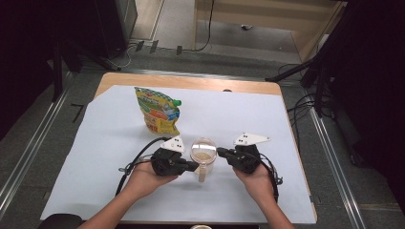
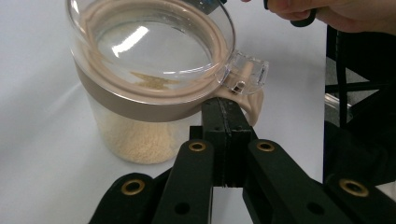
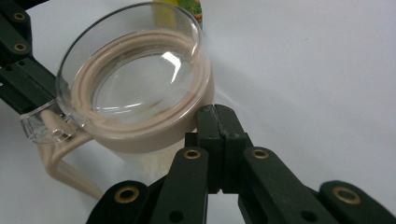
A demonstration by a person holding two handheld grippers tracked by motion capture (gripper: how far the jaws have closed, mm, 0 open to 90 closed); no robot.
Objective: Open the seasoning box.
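Item: clear plastic jar with a beige collar, beige handle and domed transparent lid, partly filled with pale beige granules. It stands upright on the white sheet that covers the wooden table, near the front edge and about midway across, between the two grippers. In the left gripper view the granules fill only the lower part of the jar, and a clear lid tab juts out above the handle. In the right gripper view the handle curves down at the left of the jar.

Tool, left: black left gripper, held in the person's left hand, just left of the jar. Jaws closed flat against each other with nothing between them; the tip touches the beige collar beside the handle.

Tool, right: black right gripper, held in the right hand, just right of the jar. Jaws likewise closed together and empty; the tip rests against the collar's lower rim.

Also present: yellow and green printed pouch with a green cap, standing on the sheet to the far left of the jar, well apart from both grippers. Grey floor with metal rails and black cables surrounds the table.
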